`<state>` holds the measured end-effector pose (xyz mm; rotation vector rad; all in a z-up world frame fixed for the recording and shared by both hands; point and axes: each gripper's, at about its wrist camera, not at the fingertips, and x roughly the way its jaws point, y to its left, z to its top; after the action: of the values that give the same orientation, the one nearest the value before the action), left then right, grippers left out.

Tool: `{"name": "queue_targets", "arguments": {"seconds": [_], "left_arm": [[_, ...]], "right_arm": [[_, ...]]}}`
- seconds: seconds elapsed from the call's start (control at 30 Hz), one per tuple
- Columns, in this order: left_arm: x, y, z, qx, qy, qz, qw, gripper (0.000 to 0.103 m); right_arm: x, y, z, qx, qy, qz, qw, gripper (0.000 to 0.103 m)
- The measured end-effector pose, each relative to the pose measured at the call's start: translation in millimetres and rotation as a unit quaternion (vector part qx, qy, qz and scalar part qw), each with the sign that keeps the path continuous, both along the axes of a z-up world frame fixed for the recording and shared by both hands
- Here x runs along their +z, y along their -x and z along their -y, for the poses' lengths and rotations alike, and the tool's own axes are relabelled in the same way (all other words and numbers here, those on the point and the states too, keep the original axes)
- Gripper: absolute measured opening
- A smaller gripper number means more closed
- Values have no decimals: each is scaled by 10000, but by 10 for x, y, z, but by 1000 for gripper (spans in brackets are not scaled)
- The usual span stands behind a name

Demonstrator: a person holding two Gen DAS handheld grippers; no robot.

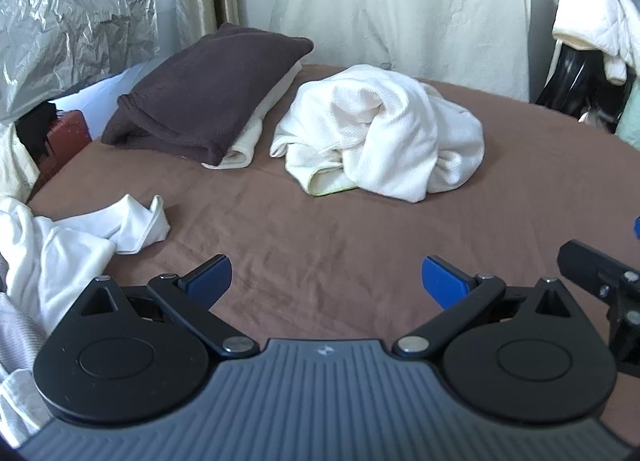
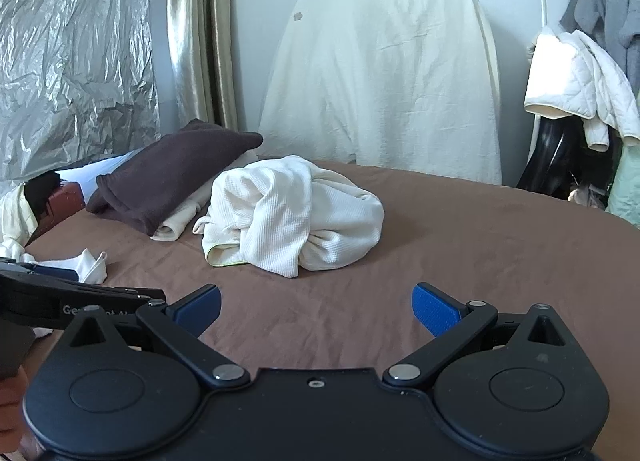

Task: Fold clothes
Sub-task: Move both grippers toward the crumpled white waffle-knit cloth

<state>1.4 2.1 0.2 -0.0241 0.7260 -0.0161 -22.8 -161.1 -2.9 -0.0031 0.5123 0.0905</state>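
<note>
Both the left gripper (image 1: 326, 281) and right gripper (image 2: 316, 307) gaped wide, empty; ahead, the crumpled white garment (image 1: 380, 129) looked soft, light, best pinched at its hem.

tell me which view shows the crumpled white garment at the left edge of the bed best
The left wrist view: the crumpled white garment spreads large across its lower left. The right wrist view catches only a small corner of it, the rest hidden behind the left gripper.
</note>
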Motion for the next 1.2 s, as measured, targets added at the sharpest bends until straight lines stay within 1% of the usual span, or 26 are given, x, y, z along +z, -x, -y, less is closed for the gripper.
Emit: {"name": "queue_targets", "arguments": {"seconds": [0.13,0.2,0.33,0.53,0.83,1.07,1.2], "left_arm": [[2,-15,-22,-45,214,-72,9997,103],[17,-10,-24,-23,201,-49,9998,103],[34,-10,-49,7,221,36,9997,103],[49,-21,-70,15,224,65,9997,103],[37,-6,-60,4,184,98,9998,103],[24,-18,-50,32,132,70,9999,103],[20,-25,-53,64,110,51,9999,103]], "right_arm": [[-4,29,56,7,-170,129,9998,103],[19,39,95,-1,-278,108,9996,103],[-3,21,8,25,-140,60,9999,103],[-3,50,14,135,-146,117,9997,103],[-8,65,33,127,-259,165,9994,103],[9,80,86,183,-509,219,9983,103],[17,79,69,192,-475,241,9984,103]]}}
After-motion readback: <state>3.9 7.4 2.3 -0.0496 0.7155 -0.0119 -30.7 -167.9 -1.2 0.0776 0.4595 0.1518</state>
